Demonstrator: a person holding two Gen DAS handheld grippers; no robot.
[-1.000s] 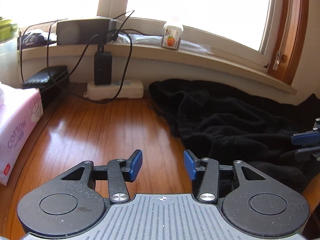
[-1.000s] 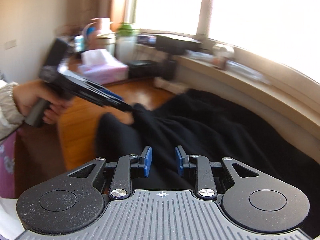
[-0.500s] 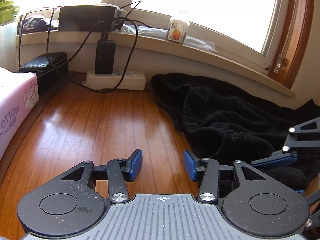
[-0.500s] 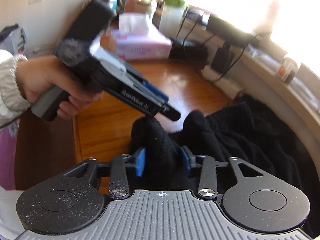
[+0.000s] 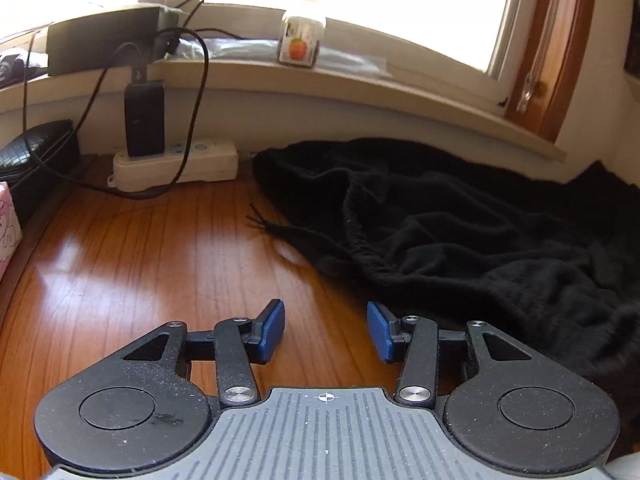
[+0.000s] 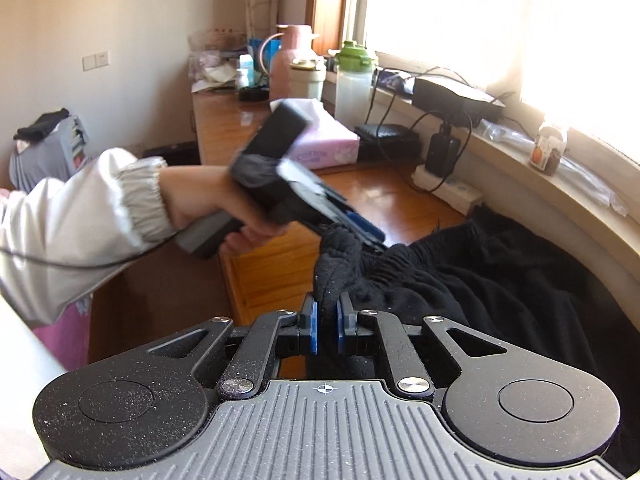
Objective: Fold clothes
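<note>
A black knitted garment [image 5: 480,232] lies crumpled on the wooden tabletop [image 5: 160,264] below the window sill. In the right wrist view its near edge [image 6: 340,264] is bunched up between the blue pads of my right gripper [image 6: 325,320], whose jaws are closing and press on the cloth. My left gripper [image 5: 326,320] is open over bare wood, its right finger just at the garment's edge. The right wrist view shows the left gripper [image 6: 360,226], held by a hand in a pale sleeve [image 6: 100,208], with its tip beside the raised bunch.
A white power strip [image 5: 176,164] with a black adapter and cables sits by the wall. A jar [image 5: 300,42] stands on the sill. A pink tissue box [image 6: 320,140], bottles [image 6: 354,80] and a black case [image 5: 36,152] crowd the far left. The table edge [image 6: 228,264] is near.
My right gripper narrowed onto a bunch of the black cloth, which now stands higher. The left gripper has come closer to the garment; the right gripper is gone from the left wrist view.
</note>
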